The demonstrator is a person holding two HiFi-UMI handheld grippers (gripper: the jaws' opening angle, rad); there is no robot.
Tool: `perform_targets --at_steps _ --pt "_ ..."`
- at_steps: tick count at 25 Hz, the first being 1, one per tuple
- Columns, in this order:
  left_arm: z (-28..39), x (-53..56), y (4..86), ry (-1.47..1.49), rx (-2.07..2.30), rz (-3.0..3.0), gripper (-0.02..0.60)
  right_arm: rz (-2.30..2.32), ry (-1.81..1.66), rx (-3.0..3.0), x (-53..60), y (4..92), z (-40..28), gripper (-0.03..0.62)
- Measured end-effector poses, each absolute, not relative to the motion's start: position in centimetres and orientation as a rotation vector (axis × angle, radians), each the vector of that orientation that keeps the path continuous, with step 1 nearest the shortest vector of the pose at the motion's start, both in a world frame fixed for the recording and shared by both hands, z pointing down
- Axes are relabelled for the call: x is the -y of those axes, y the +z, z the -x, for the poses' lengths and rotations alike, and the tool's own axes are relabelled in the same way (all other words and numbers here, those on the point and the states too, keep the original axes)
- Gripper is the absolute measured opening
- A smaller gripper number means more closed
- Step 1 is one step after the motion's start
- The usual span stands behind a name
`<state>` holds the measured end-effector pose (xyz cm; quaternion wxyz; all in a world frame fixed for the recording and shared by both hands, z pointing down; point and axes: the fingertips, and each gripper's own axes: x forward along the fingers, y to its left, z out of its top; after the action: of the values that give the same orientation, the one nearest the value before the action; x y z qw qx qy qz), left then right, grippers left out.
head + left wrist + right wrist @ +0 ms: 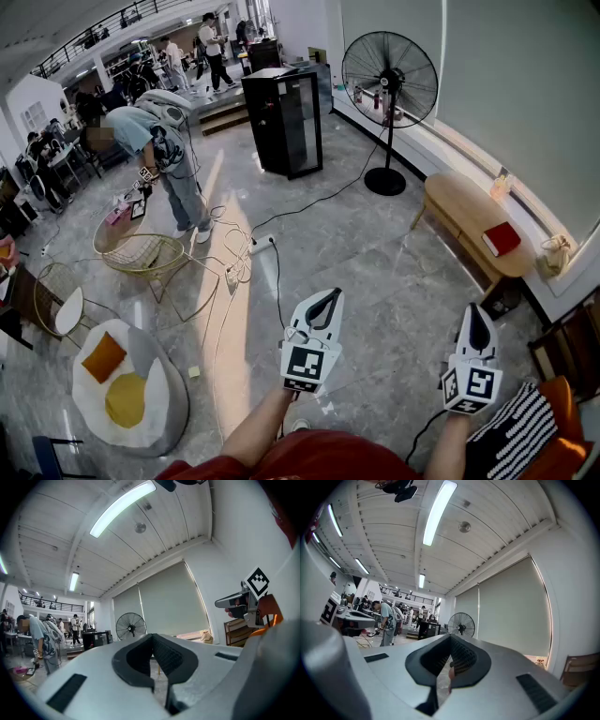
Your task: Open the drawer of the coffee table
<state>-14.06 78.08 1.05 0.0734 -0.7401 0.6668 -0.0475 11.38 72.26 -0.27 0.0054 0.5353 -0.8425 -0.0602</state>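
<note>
- Wooden coffee table (459, 211), oval with a light top: at 2 o'clock in the head view, along the window wall and well apart from both claws. Its drawer cannot be made out from this angle.
- Red book (502, 238): lies flat on the tabletop, toward its near end.
- Left claw (328, 298): jaws closed together with nothing between them, held level over the grey floor (375, 253) at 6 o'clock.
- Right claw (477, 323): jaws likewise together and empty, level, at 5 o'clock.
- Pedestal fan (389, 80): upright at 1 o'clock, beyond the table's far end.
- Black cabinet (283, 122): stands at 12 o'clock.
- Person (164, 141): bent forward at 10 o'clock.
- White beanbag (155, 403): at 8 o'clock, carrying a yellow and an orange cushion.
</note>
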Motion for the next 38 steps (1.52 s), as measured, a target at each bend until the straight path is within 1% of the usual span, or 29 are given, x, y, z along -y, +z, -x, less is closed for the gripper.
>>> perform_targets --at_steps 9,21,27,32,38 --pt "9.7 -77.6 1.9 -0.137 -1.938 2.246 0.006 -1.691 -0.174 2.645 -72.3 0.7 -14.6 -0.005" --pt "0.2 -76.3 3.0 -0.129 -1.877 2.328 0.008 -1.783 -0.113 2.605 -73.5 2.2 -23.8 -0.005" --pt "-3.2 -75.5 3.9 -0.143 -1.857 2.361 0.006 -1.801 -0.087 2.564 -73.6 3.3 -27.0 -0.005" --pt "-5.0 -74.0 5.0 -0.150 -1.819 2.415 0.008 -1.838 -0.059 2.528 -73.2 4.3 -28.7 -0.005" --pt "-5.7 -70.4 6.0 -0.149 -1.767 2.446 0.008 -1.857 -0.044 2.480 -70.7 5.7 -28.7 -0.005"
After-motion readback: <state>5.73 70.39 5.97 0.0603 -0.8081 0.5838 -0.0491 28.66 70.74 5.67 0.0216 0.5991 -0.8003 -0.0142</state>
